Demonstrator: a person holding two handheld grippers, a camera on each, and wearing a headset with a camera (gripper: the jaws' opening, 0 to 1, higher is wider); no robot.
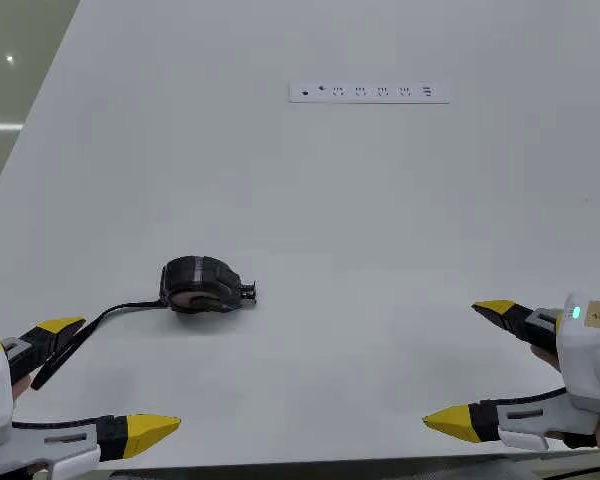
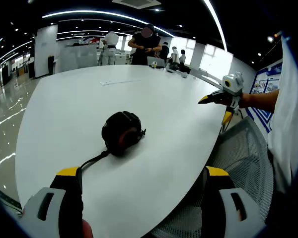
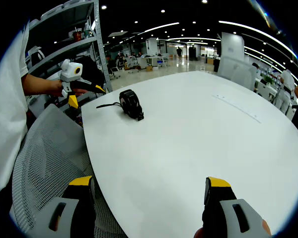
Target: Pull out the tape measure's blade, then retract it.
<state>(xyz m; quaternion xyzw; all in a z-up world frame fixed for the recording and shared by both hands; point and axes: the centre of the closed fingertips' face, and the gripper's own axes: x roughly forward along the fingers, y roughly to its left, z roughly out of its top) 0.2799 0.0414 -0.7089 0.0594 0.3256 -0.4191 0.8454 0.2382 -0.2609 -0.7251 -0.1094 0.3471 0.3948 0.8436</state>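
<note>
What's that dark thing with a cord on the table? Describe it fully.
A tape measure: a rounded black case, plastic by its look, with a brownish disc on its side. The hook sits at its mouth, so it looks wound in. It rests on the white table; a black cord trails toward the left tongs.

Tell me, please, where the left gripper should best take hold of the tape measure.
Probably the tape measure's black case, across its flat faces, with the left gripper coming from the strap end; the blade tip points the opposite way, left clear for the right gripper.
</note>
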